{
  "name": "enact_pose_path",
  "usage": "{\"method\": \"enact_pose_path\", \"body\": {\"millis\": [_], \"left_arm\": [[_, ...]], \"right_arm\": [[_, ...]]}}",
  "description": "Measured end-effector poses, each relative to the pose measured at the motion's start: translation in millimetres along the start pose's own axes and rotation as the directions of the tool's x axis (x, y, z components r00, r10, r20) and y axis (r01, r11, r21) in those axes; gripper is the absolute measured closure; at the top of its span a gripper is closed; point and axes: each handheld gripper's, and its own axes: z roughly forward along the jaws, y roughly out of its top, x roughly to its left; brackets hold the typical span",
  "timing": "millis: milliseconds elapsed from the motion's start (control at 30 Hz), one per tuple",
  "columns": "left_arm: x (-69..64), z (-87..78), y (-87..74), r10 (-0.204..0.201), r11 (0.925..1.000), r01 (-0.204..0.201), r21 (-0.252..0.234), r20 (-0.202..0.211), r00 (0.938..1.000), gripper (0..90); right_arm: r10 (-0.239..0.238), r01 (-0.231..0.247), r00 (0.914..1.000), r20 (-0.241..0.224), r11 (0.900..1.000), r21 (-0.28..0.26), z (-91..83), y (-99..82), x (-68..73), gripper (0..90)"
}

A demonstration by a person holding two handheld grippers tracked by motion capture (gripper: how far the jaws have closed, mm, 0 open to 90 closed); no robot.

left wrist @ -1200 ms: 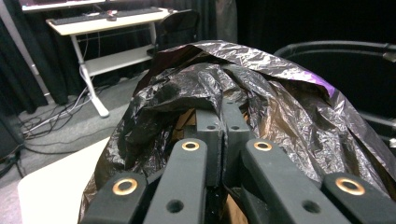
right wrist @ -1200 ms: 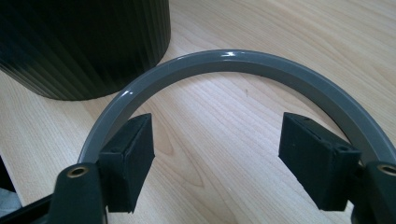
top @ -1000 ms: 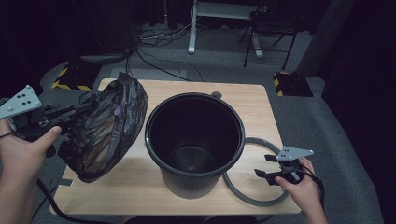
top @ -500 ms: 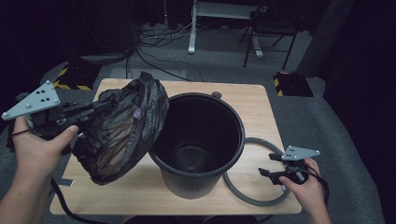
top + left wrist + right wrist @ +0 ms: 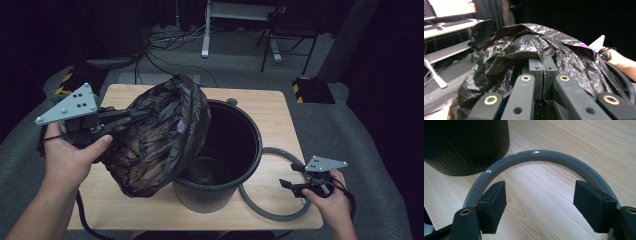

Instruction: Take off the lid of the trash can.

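1. The left tongs (image 5: 131, 116) are clamped on a black bag (image 5: 160, 137), held up in the air over the desk (image 5: 260, 100) and hanging at the bin's left rim.
2. The bin (image 5: 220, 165) stands mid-desk (unlined inside, as far as I can see); the bag's mouth is yet to go in and spread over the rim.
3. The right tongs (image 5: 291, 186) gape wide, holding nothing, low over the grey ring (image 5: 534, 155), which lies flat on the desk beside the bin, not yet fitted.

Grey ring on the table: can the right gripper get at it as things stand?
Probably yes. The right gripper hangs open just above the grey ring, with bare table around it; the bin stands aside.
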Motion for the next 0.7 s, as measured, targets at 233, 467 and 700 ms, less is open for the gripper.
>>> {"method": "enact_pose_path", "body": {"millis": [233,467,700], "left_arm": [[-12.0,25.0,11.2,0.025,0.9996,-0.026,0.011,0.049,0.9985,89.0],[-27.1,46.6,22.9,0.052,0.9987,-0.051,-0.009,0.109,0.9927,89.0],[-41.9,68.7,31.8,0.080,0.9968,-0.078,-0.016,0.163,0.9833,89.0]], "right_arm": [[0.005,-0.005,1.0000,0.000,1.0000,-0.008,-2.3,-0.7,-1.2,27.0],[0.008,-0.008,1.0000,0.002,0.9999,-0.013,-6.3,-2.1,-2.3,26.8],[0.006,-0.006,1.0000,0.001,0.9999,-0.013,-7.0,-1.6,-1.9,26.7]]}}
